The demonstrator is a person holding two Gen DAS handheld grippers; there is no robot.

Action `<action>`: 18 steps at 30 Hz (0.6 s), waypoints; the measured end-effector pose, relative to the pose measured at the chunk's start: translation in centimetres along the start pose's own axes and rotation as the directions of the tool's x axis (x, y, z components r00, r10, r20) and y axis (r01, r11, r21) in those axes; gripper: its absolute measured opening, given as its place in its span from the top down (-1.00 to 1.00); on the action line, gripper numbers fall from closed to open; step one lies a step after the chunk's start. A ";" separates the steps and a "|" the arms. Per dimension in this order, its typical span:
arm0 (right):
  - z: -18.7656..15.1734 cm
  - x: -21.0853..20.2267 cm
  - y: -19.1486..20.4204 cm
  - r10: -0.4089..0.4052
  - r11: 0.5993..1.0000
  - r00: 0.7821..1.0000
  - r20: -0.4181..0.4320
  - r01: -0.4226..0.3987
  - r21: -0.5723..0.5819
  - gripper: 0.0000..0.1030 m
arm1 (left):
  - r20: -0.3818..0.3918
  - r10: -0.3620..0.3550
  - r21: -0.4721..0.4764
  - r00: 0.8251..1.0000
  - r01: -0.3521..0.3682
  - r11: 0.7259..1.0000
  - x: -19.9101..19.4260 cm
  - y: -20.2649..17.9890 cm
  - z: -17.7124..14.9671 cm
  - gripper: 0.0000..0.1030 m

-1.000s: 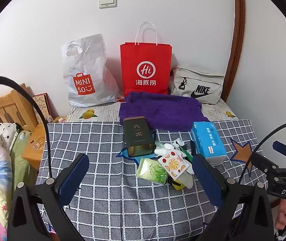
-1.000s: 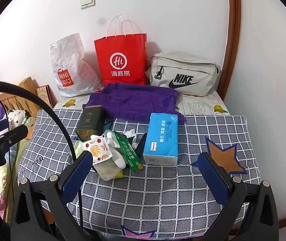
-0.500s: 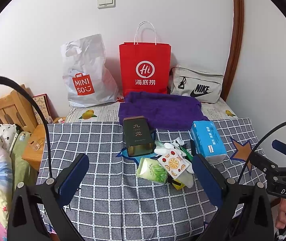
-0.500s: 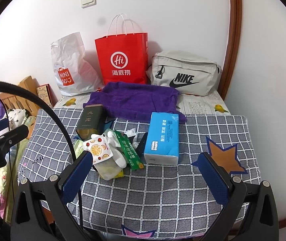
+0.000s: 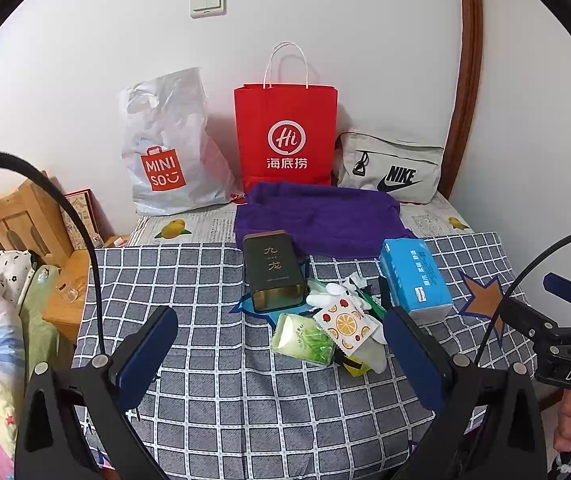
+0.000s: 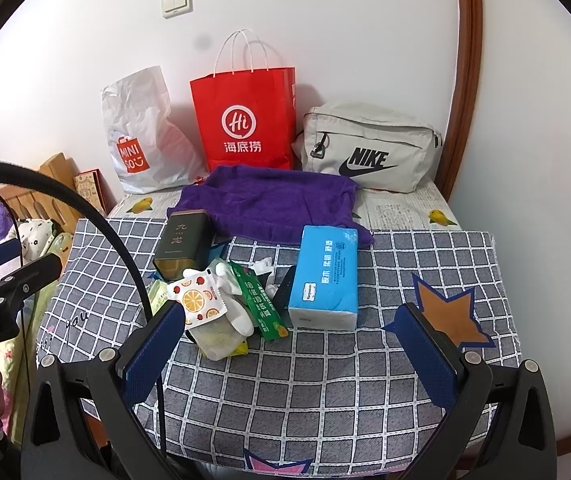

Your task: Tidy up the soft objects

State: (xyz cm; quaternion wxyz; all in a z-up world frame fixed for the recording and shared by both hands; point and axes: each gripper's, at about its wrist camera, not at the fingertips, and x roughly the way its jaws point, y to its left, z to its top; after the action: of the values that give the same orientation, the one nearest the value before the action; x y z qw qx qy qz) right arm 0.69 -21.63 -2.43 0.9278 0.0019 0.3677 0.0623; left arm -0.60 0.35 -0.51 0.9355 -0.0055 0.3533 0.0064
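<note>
Nothing is sorted yet; this looks like the opening step, both claws held back over the near edge of the checked cloth [image 5: 213,360] while a first item is chosen.

Taking the dark tea tin [image 5: 273,270] as the landmark and working across from the left: the left gripper [image 5: 281,354] hangs on the near side of the tin, its jaws spread wide and holding nothing. Behind the tin, against the wall, stand a white plastic bag [image 5: 169,148], a red paper bag [image 5: 285,136] and a grey pouch [image 5: 393,168]. Just behind the tin, touching its far end, lies a purple towel [image 5: 325,216], loosely spread. Right against the tin's near right corner sits the heap of small soft things: a green tissue pack [image 5: 303,340], a fruit-print sachet [image 5: 345,322], white gloves [image 5: 331,298] and a green wrapper [image 6: 263,304], overlapping one another. Further right of the tin, just beside the heap, lies a blue tissue pack [image 6: 325,280]. The right gripper [image 6: 293,352] hovers nearest to that pack, on its near side, also wide open and empty.

The next move probably calls for picking one piece cleanly from the tangled heap, or lifting the blue tissue pack, which lies free and offers flat sides. Pinching in the heap risks dragging neighbours along, so a grip on a top item, such as the sachet, seems safest.
</note>
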 end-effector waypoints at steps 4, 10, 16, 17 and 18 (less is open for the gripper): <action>-0.2 0.1 -0.1 0.011 1.000 1.000 0.001 -0.011 0.002 -1.00 | -0.013 -0.006 0.000 1.000 0.006 1.000 0.9 0.2 0.1 -1.00; -0.4 1.2 -0.4 0.013 1.000 1.000 -0.013 -0.013 -0.003 -1.00 | -0.062 -0.021 -0.014 0.998 0.020 1.000 3.7 1.1 -0.6 -1.00; -1.1 3.5 -0.8 0.005 1.000 0.998 -0.062 -0.005 0.002 -1.00 | -0.160 -0.032 0.048 0.987 0.040 0.998 8.4 0.5 -2.5 -1.00; -1.2 3.9 -0.8 0.004 1.000 0.998 -0.070 -0.004 0.001 -1.00 | -0.180 -0.036 0.066 0.983 0.048 0.997 9.3 0.2 -2.9 -1.00; -1.3 4.3 -0.9 0.001 1.000 0.997 -0.080 -0.001 0.000 -1.00 | -0.194 -0.036 0.075 0.980 0.051 0.996 10.0 0.0 -3.3 -1.00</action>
State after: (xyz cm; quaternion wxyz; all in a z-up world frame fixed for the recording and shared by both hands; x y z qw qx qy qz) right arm 3.01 -22.08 -6.33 0.9124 -0.0005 0.4045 0.0630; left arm 4.74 0.41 -9.57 0.8962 0.0235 0.4420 -0.0289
